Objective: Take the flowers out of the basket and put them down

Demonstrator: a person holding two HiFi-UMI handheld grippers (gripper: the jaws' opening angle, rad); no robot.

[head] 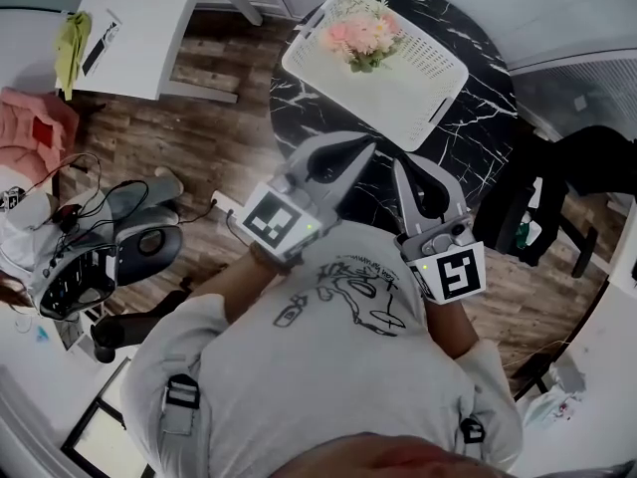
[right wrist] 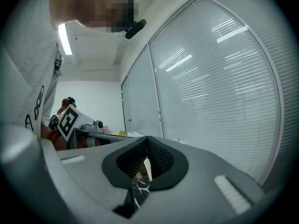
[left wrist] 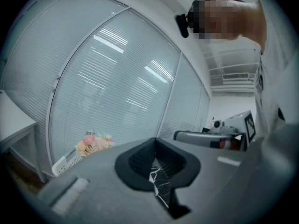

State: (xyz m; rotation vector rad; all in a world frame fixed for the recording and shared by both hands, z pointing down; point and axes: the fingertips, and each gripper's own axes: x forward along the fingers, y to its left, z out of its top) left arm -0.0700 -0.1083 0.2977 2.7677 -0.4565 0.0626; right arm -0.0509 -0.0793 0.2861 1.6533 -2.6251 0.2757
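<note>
A bunch of pink and cream flowers [head: 363, 36] lies in a white perforated basket [head: 418, 88] on the far side of a round black marble table [head: 488, 108]. Both grippers hover side by side over the table's near edge, short of the basket and apart from it. My left gripper [head: 366, 151] is shut with nothing in it, and so is my right gripper [head: 397, 167]. The left gripper view has the flowers [left wrist: 93, 143] and the basket [left wrist: 64, 164] low at the left, beyond its closed jaws [left wrist: 155, 141]. In the right gripper view the jaws [right wrist: 147, 140] meet on nothing.
A white desk [head: 139, 28] with a yellow cloth [head: 70, 48] stands at the far left. Grey equipment with cables [head: 109, 247] sits on the wood floor to the left. A black chair [head: 557, 197] is right of the table. Glass walls with blinds [left wrist: 117, 78] stand behind.
</note>
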